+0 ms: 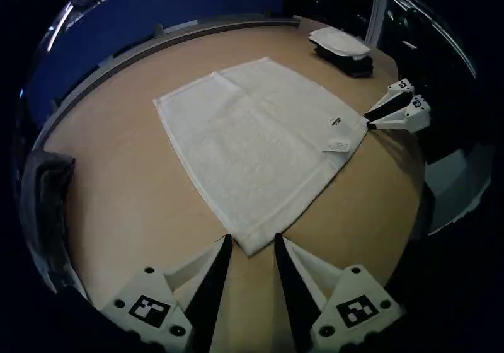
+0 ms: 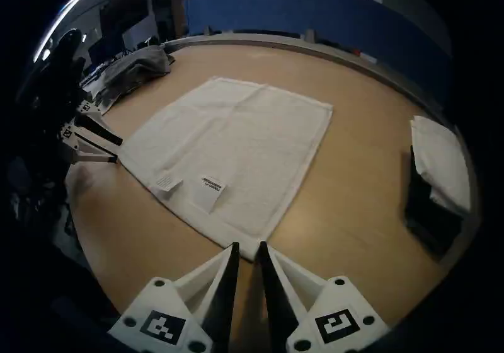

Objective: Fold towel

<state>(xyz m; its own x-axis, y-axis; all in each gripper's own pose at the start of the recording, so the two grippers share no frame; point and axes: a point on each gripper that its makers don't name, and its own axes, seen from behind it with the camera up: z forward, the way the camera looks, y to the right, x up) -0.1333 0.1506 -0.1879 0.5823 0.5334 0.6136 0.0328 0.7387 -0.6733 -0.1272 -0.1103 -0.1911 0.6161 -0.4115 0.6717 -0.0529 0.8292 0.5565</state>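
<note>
Towel [image 1: 252, 145] lies flat on table [image 1: 126, 183]. Left gripper [image 1: 252, 249] straddles 1 corner, fingers apart, nothing pinched. Right gripper [image 2: 250, 252] sits at the adjacent corner, fingers nearly together; whether it pinches, cannot tell. Placement probably serves to lift that edge and fold it over.
</note>
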